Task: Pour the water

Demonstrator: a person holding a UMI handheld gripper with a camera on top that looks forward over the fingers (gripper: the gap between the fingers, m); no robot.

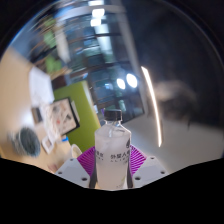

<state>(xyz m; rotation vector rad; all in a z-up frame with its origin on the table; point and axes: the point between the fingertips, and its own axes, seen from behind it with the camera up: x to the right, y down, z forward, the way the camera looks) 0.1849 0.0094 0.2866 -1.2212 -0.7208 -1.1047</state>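
Clamped in the tool (112, 165), a clear bottle (112, 152) hid the pads' tips, its white label's writing unreadable.

You are in a room that looks like an office or a work room: bright lamps (127, 82) shine from the ceiling, a green board (78, 108) stands behind, and papers (60, 118) lie on a pale table (18, 95)

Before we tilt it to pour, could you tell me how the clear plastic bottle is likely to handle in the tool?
The bottle looks thin-walled and clear, so it may flex under squeeze. Its smooth sides could slip against the tool. It is tall and narrow, so probably tippy when set down.
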